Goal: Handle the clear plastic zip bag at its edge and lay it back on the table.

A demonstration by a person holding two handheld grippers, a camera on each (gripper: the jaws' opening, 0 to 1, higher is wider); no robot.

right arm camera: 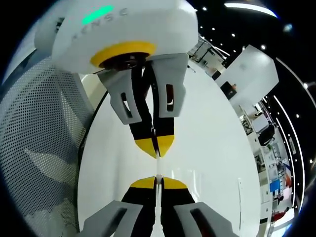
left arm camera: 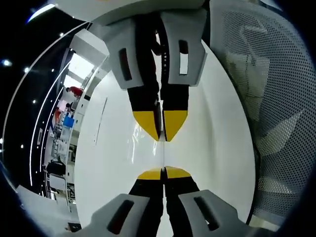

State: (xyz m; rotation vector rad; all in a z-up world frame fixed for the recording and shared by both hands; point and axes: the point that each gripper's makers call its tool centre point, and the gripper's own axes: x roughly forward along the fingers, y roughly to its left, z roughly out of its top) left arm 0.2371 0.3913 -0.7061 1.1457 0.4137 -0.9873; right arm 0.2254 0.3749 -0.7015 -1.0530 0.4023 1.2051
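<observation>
Gleaming white table [left arm camera: 113, 163] — mesh chair [left arm camera: 269, 98] beside it.

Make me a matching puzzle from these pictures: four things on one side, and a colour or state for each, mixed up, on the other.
Things:
1. left gripper
2. table
3. chair back
4. zip bag

Colours or states:
A. grey mesh full of holes
B. clear, seen edge-on, pinched by the right gripper too
C. plain white
D. jaws shut, yellow tips

Pairs: 1-D, 2-C, 3-A, 4-B.
</observation>
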